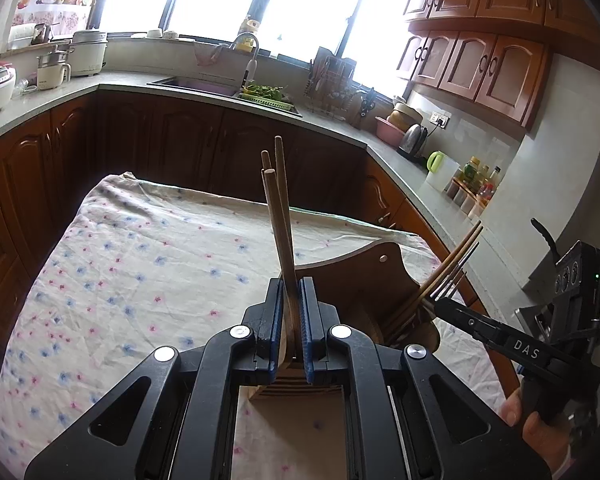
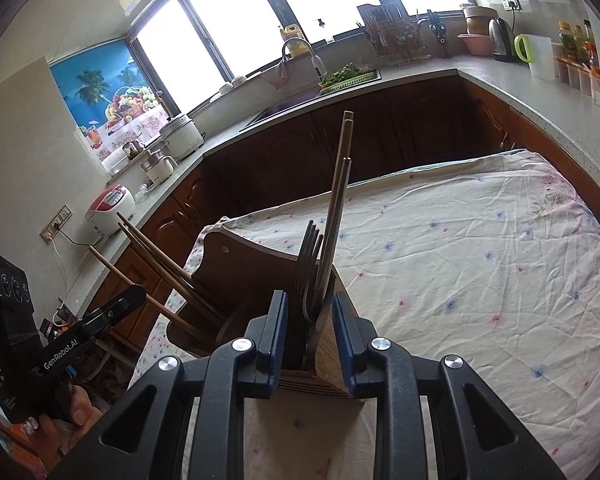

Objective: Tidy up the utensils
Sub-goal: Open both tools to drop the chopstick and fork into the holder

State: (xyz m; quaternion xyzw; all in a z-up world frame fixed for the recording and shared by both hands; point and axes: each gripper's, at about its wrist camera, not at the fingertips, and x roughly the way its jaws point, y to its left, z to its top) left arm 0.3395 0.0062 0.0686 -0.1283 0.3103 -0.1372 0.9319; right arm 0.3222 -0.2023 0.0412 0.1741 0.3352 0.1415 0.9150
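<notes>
Wooden utensil holder on a cloth-covered table in a kitchen

A floral cloth (image 1: 140, 248) covers the table (image 2: 480, 248), ringed by brown cabinets and bright windows. The left hand-held gripper (image 1: 291, 304) clamps brown chopsticks (image 1: 278, 216), their long axes upright, tips up, above the wooden holder (image 1: 352, 276). The right hand-held gripper (image 2: 310, 320) straddles the holder's corner; whether it pinches, I cannot tell. Forks (image 2: 310, 256) and more chopsticks stand inside.

Both wrist views close, facing windows; share wooden holder (image 1: 380, 280) (image 2: 236, 276), flowered tablecloth (image 1: 140, 248) (image 2: 460, 248).
</notes>
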